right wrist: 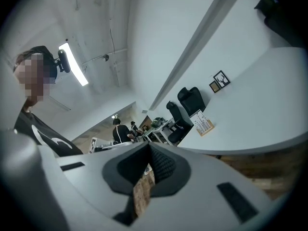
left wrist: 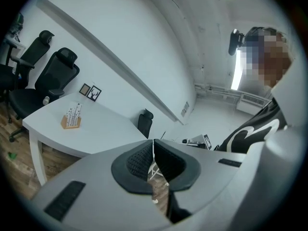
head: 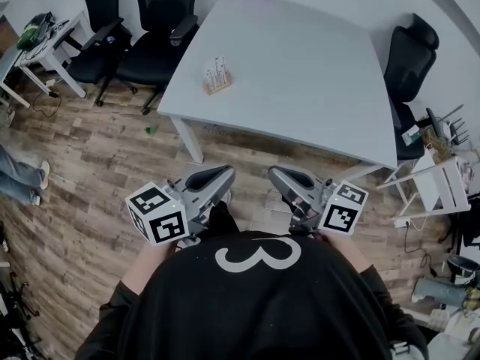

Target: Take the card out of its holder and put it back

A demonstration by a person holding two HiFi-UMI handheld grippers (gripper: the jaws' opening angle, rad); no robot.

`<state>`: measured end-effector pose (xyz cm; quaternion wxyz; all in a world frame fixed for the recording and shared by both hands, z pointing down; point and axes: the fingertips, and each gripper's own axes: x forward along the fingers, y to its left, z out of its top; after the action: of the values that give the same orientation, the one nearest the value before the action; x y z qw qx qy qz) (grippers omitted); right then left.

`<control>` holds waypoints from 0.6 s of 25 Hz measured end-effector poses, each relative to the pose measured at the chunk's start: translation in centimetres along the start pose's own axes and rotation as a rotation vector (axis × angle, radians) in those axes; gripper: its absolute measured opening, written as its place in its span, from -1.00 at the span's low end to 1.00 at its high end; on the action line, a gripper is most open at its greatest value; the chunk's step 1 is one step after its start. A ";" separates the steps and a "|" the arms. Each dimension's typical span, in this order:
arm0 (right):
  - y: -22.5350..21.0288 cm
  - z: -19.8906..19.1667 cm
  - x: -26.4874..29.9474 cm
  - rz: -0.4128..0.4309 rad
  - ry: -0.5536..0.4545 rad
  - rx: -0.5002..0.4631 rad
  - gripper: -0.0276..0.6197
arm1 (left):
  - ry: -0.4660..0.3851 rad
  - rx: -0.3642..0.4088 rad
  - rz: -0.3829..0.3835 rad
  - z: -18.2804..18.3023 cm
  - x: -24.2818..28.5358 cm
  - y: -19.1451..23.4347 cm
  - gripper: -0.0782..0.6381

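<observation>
A white printed card [head: 217, 69] stands upright in a small wooden holder [head: 218, 85] near the left edge of the white table [head: 300, 81]. The same card and holder [left wrist: 71, 118] show far off in the left gripper view, and the card in its holder [right wrist: 205, 124] also shows in the right gripper view. My left gripper [head: 219, 175] and right gripper [head: 279, 175] are held close to my chest, well short of the table. Both are shut with nothing between the jaws.
Black office chairs [head: 154, 32] stand at the table's far left, and another chair [head: 409, 58] sits at its right. A white rack [head: 442, 182] with clutter is at the right. Wooden floor [head: 90, 163] lies between me and the table. A person's legs [head: 22, 175] show at left.
</observation>
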<state>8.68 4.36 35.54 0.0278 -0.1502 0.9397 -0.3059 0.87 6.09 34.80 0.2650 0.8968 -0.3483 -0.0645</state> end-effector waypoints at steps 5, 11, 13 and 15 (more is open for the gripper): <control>0.8 -0.3 -1.4 0.010 -0.011 0.001 -0.89 | 0.005 0.015 0.011 -0.4 0.0 -1.6 -0.73; 1.5 -0.4 -1.9 0.016 -0.022 0.006 -0.89 | 0.003 0.013 0.009 -0.4 -0.3 -2.4 -0.73; 1.6 -0.4 -2.3 0.016 -0.023 0.005 -0.89 | -0.001 0.013 0.006 -0.4 -0.2 -2.8 -0.73; 1.8 -0.5 -2.9 0.016 -0.027 0.004 -0.89 | -0.003 0.019 0.004 -0.7 -0.1 -3.3 -0.73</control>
<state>10.91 6.85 34.81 0.0430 -0.1466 0.9399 -0.3054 2.99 8.50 33.72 0.2558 0.8986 -0.3511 -0.0621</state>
